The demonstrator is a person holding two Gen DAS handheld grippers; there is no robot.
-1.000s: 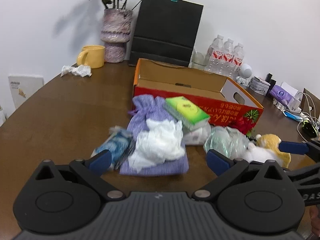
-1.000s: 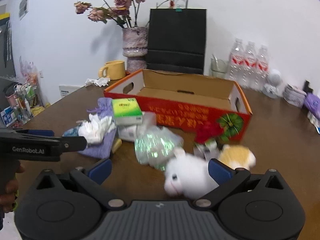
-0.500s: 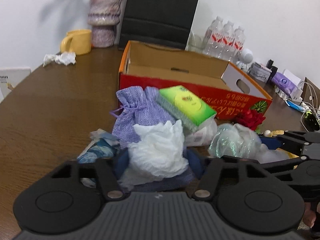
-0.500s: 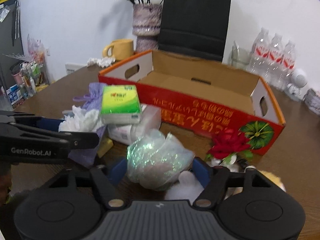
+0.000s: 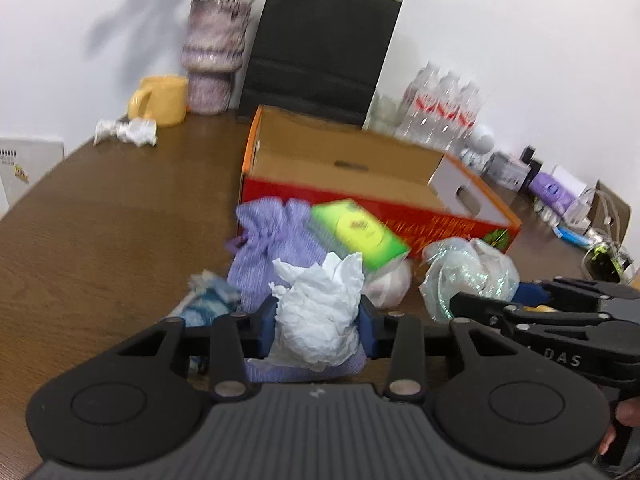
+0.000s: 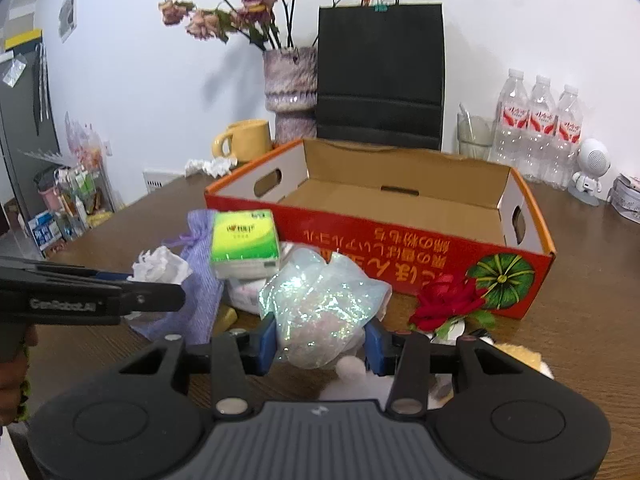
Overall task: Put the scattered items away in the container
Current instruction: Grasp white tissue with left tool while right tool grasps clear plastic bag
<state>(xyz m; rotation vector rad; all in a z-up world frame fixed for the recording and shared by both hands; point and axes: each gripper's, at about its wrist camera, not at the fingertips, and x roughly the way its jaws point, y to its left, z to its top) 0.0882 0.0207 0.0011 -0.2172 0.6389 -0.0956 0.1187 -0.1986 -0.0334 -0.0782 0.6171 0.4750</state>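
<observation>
My left gripper [image 5: 318, 330] is closing on a crumpled white tissue [image 5: 320, 312], its blue pads pressing both sides. The tissue lies on a purple drawstring pouch [image 5: 272, 240], beside a green tissue pack [image 5: 356, 232] and a blue wrapper [image 5: 208, 304]. My right gripper [image 6: 320, 340] is closing on a shimmering plastic bag [image 6: 320, 300], squeezed between its pads. Behind the pile stands the open red cardboard box [image 6: 400, 236], empty inside. A red rose [image 6: 448, 304] lies by the box's front wall. A white plush toy [image 6: 352, 376] is mostly hidden under the right gripper.
At the back of the brown table [image 5: 100, 240] stand a yellow mug [image 6: 248, 140], a vase of dried flowers [image 6: 290, 92], a black paper bag [image 6: 380, 80] and water bottles [image 6: 540, 120]. Crumpled paper [image 5: 128, 132] lies back left. Small gadgets and cables [image 5: 560, 196] crowd the right edge.
Both grippers moved forward into the pile and narrowed from wide open. The left came to grip the white tissue, the right the shimmering bag.
</observation>
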